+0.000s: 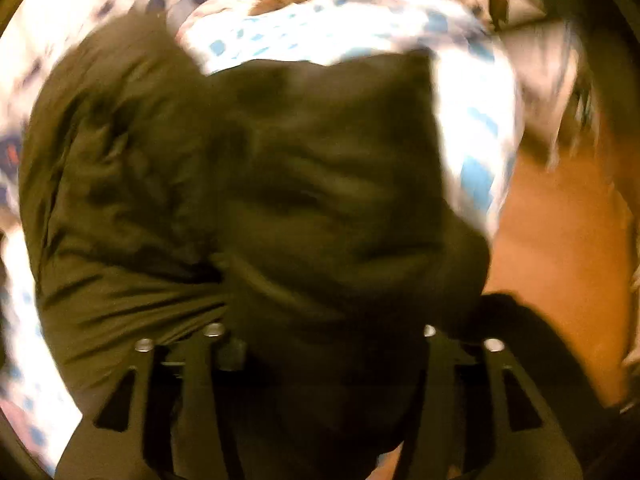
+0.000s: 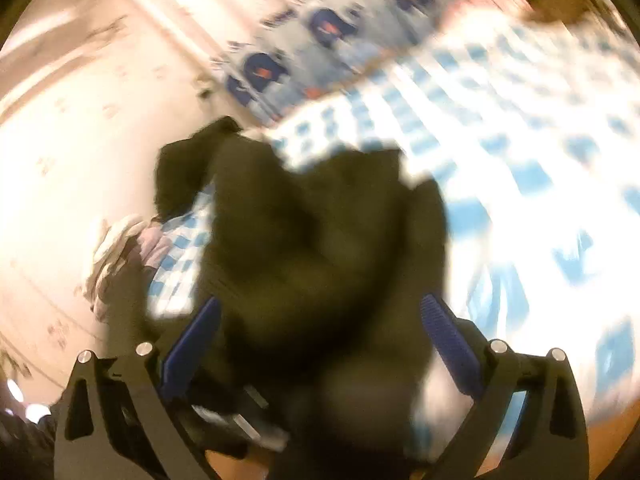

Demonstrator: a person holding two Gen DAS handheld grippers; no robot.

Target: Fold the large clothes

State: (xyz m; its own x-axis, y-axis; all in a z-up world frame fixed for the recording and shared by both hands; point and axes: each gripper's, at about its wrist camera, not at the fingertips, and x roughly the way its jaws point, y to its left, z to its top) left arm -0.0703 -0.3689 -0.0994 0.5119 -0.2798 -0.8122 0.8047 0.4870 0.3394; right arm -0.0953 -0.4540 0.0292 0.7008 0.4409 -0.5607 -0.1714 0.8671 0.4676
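Note:
A dark olive-black garment (image 1: 256, 208) fills most of the blurred left wrist view, lying bunched over a bed with a white and blue checked cover (image 1: 472, 128). The cloth hides the fingertips of my left gripper (image 1: 320, 344), so I cannot tell how its jaws stand. In the right wrist view the same garment (image 2: 320, 240) is bunched between the blue pads (image 2: 448, 340) of my right gripper (image 2: 320, 328). The pads stand wide apart with cloth draped over and between them.
The checked bed cover (image 2: 520, 140) spreads to the right. A pillow with a dark blue print (image 2: 328, 28) lies at the far side. A wooden floor (image 1: 560, 260) shows beside the bed. A pale wall (image 2: 80, 140) is at left.

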